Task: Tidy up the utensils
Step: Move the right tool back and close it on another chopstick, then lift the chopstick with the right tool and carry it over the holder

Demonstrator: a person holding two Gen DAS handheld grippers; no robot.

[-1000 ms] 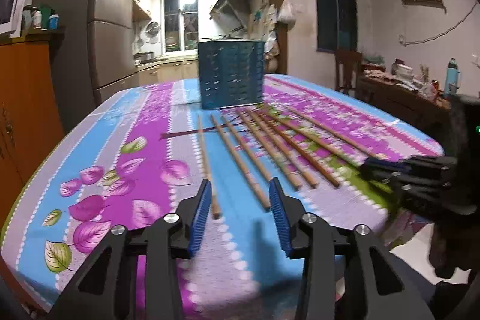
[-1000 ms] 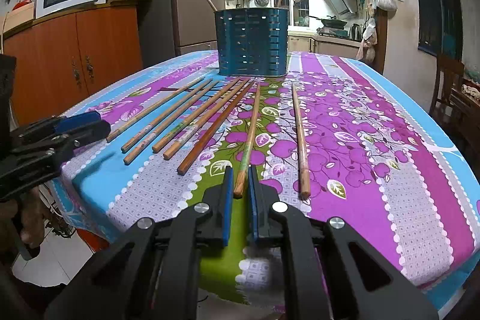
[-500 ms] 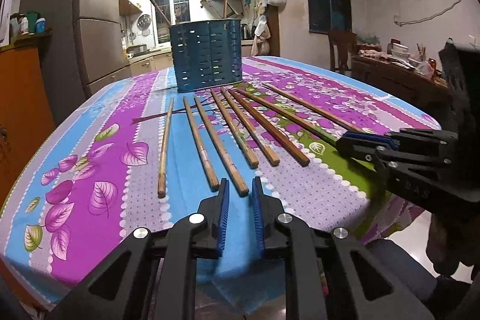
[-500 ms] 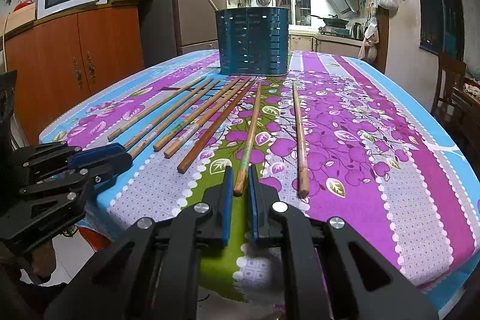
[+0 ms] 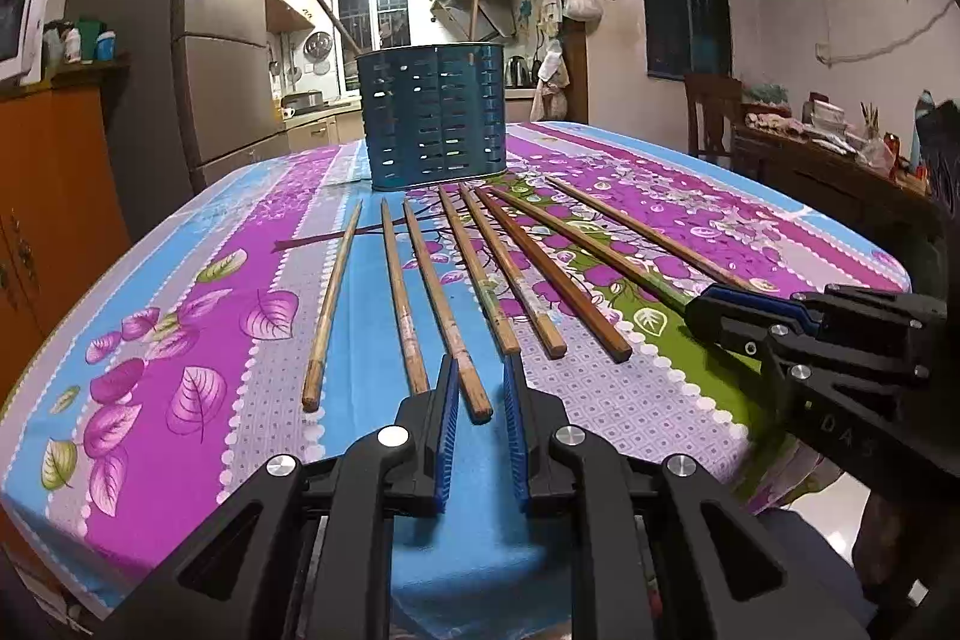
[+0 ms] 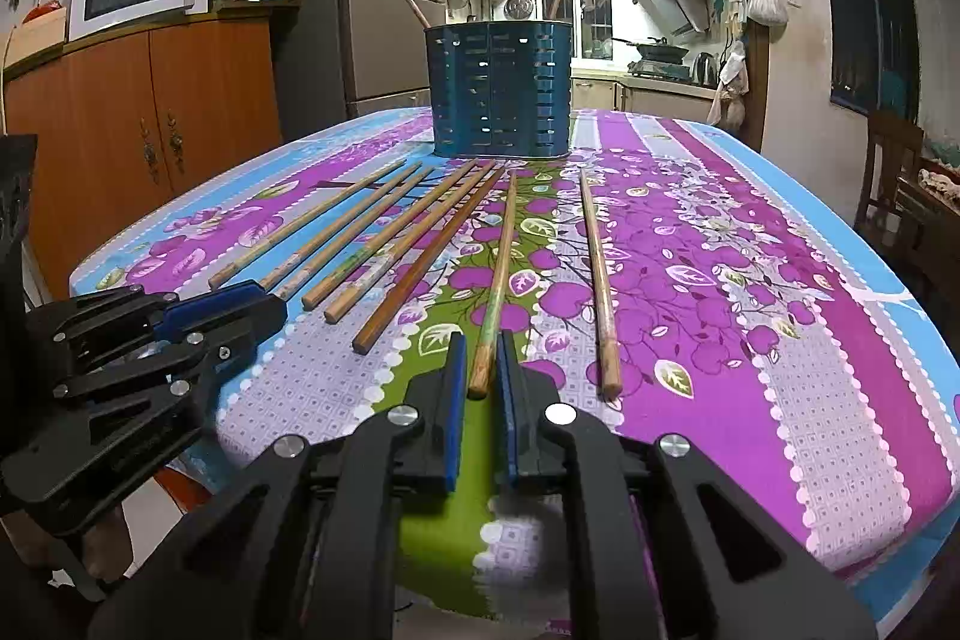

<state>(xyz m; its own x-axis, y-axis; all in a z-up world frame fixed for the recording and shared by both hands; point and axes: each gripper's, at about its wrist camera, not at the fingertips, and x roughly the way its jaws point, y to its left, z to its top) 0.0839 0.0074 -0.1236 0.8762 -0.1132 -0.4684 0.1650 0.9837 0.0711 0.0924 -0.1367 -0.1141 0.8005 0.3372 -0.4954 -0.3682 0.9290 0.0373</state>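
1. Since the chopsticks look like thin wooden or bamboo rods, they should prove light, stiff and prone to rolling; the near, thicker end is the sensible place to pinch, so the tip can later drop into the blue slotted holder
2. Eight chopsticks lie side by side on the counter, over its flowered cloth, fanning from the holder toward the near edge; the holder stands upright at the far end, already with a few sticks poking out of it
3. Left hand-held gripper sits low at the near edge, angled gently downward, its jaws drawn narrowly around the near end of the third chopstick from the left; the left pad seems to touch it, though a slim gap shows on the other side, so the grip looks loose
4. Right hand-held gripper points the same shallow way down, jaws clenched on the near end of the second chopstick from the right, which rests on the cloth
5. Both hand-held grippers lie near each other along the same counter edge
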